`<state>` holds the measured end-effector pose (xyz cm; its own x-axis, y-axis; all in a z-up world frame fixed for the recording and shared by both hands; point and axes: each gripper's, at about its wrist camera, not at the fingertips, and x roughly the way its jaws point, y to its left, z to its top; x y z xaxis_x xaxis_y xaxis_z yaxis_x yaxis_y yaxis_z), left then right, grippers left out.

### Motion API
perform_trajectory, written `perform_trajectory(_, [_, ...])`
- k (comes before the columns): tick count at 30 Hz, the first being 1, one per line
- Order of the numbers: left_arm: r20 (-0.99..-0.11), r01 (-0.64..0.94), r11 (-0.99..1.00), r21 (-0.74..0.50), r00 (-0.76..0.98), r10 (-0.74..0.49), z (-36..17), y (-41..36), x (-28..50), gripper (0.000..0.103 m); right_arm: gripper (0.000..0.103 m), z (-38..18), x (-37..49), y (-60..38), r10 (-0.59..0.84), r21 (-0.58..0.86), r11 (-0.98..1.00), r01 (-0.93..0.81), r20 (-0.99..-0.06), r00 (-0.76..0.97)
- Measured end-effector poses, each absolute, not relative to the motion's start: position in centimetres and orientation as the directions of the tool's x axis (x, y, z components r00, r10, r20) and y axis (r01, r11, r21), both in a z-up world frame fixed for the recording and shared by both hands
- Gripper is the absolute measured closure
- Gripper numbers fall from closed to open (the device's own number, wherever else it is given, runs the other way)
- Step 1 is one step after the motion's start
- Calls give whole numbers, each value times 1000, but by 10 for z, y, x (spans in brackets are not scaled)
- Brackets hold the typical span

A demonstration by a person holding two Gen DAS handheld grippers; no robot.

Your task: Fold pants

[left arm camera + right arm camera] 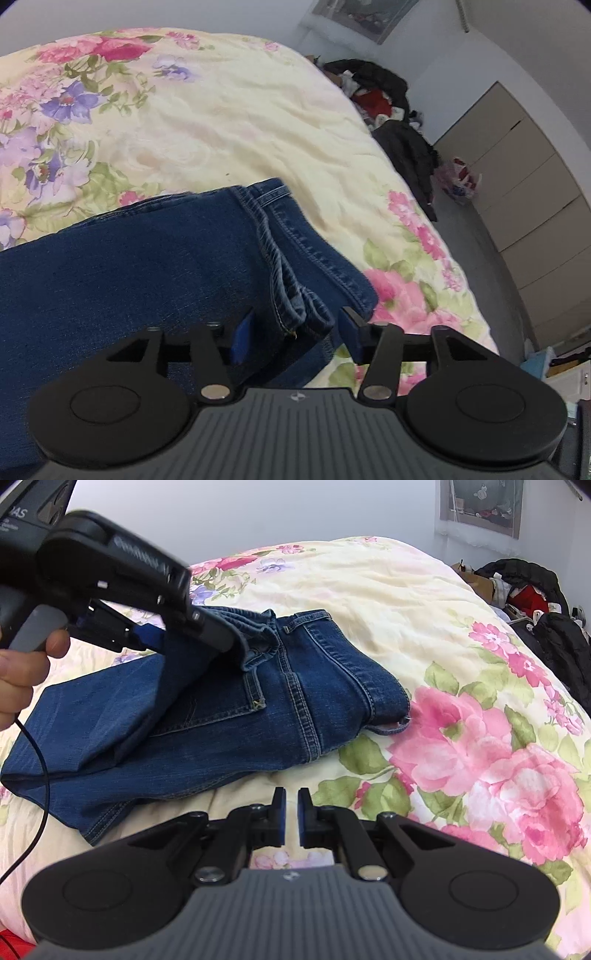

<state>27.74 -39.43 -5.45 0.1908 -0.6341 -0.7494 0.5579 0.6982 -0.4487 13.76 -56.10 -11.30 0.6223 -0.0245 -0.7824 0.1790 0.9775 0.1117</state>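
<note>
Blue jeans (221, 716) lie folded on the floral bedspread (369, 602). In the left wrist view the jeans (129, 266) fill the lower left, and their hem edge runs between my fingers. My left gripper (295, 334) is open wide, its blue pads on either side of the bunched denim hem, with gaps showing. The left gripper also shows in the right wrist view (155, 637), held over the waistband end. My right gripper (291, 818) hovers over the bedspread in front of the jeans, pads nearly together with a narrow gap and nothing between them.
The bedspread (240, 110) covers the whole bed. A pile of dark and red clothes (384, 96) lies beyond the bed's far right edge. Beige cabinets (524, 177) line the wall at right. A cable (40, 794) hangs from the left gripper.
</note>
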Motion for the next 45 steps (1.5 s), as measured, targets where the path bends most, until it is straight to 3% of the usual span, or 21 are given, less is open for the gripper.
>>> perform_trajectory(5, [-725,618,695,-366,279,-630,-26,-373,269,37,100,-99,135,-554,11,170,968,183,-761,649])
perform_trajectory(7, [-736,615,722,-316,321,-596,-20,-358,275,37,72,-93,136,-551,33,210,960,185,-743,668])
perform_trajectory(9, [-752,594,762,-258,371,-544,-21,-338,282,37,58,-89,140,-551,64,261,946,190,-728,683])
perform_trajectory(12, [-780,552,813,-185,420,-463,-31,-299,296,37,56,-86,152,-556,129,355,915,193,-709,694])
perform_trajectory(16, [-787,471,872,-131,485,-380,-41,-244,315,37,43,-84,178,-564,151,416,879,234,-707,691])
perform_trajectory(27, [-786,417,906,-68,537,-306,-65,-162,349,37,43,-114,265,-613,312,620,667,414,-737,600])
perform_trajectory(29, [-777,431,901,-57,548,-311,-69,-156,349,37,53,-125,276,-622,355,654,614,442,-729,586])
perform_trajectory(31, [-770,447,894,-29,560,-305,-74,-153,349,37,70,-134,285,-626,374,661,599,452,-730,572])
perform_trajectory(34, [-776,470,882,22,565,-281,-86,-147,347,37,72,-145,293,-632,400,684,569,457,-715,573])
perform_trajectory(36, [-782,468,882,53,569,-255,-94,-139,345,37,83,-147,296,-634,402,686,565,458,-714,574])
perform_trajectory(41, [-782,410,909,71,589,-205,-101,-102,344,37,91,-119,300,-615,332,604,696,389,-750,572])
perform_trajectory(45, [-787,366,929,60,589,-181,-102,-80,344,37,94,-66,316,-561,165,353,907,228,-799,579])
